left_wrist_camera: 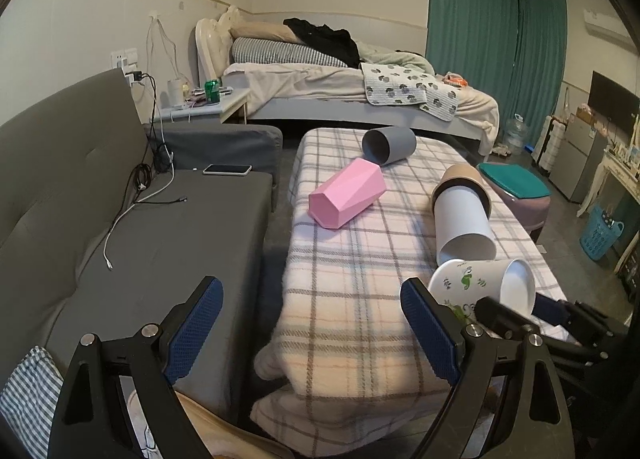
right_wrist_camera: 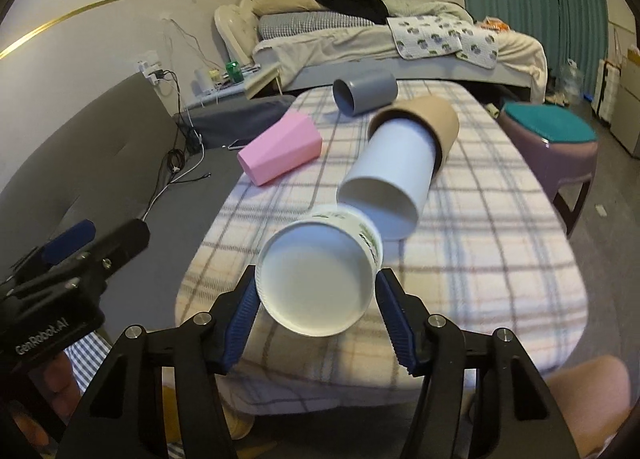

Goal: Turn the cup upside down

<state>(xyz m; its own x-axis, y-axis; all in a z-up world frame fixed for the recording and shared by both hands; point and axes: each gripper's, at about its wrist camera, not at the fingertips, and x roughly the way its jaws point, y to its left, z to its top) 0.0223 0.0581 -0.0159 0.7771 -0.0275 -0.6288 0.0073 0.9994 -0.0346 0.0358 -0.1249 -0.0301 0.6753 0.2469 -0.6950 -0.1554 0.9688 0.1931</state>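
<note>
1. Left wrist view: the left gripper (left_wrist_camera: 312,333) is seen with jaws spread wide, nothing between them, over the near edge of the plaid-covered desk (left_wrist_camera: 352,299). The printed cup (left_wrist_camera: 480,285) is seen to the right of the jaws, on its side, pinched by the right gripper (left_wrist_camera: 516,309). A white cup (left_wrist_camera: 464,225), pink cup (left_wrist_camera: 346,195) and grey cup (left_wrist_camera: 390,145) lie beyond it.

2. Right wrist view: the printed cup (right_wrist_camera: 320,271) is pinched between the jaws of the right gripper (right_wrist_camera: 316,299), base toward the camera, tilted above the desk (right_wrist_camera: 500,259). The white cup (right_wrist_camera: 390,179) lies just beyond, nested in a tan cup (right_wrist_camera: 428,119). The left gripper (right_wrist_camera: 96,239) is seen at left.
</note>
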